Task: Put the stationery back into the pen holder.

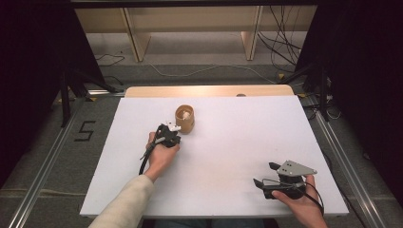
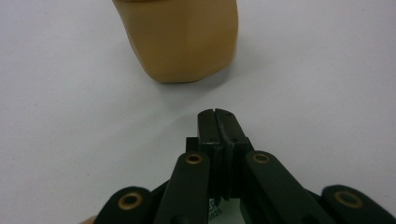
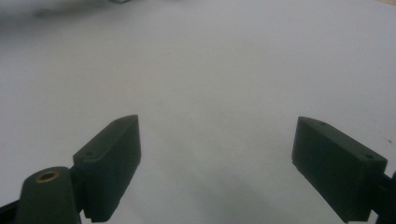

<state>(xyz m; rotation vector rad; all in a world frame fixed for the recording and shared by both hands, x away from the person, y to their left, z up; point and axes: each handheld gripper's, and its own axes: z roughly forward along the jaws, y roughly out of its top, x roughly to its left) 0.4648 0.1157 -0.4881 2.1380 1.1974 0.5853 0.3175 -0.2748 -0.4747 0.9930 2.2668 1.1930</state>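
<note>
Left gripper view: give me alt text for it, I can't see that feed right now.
The left gripper has its black jaws shut with nothing between them, pointing at a tan cup that stands just ahead, apart from the jaws, on the white table.

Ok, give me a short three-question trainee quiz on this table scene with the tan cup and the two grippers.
1. True or false: the left gripper has its jaws shut with nothing between them.
2. Which gripper is nearer the tan cup? A left, B right.
3. Fill in: the right gripper has its jaws ___ over the white table.

Key: 1 true; 2 A; 3 open.
</note>
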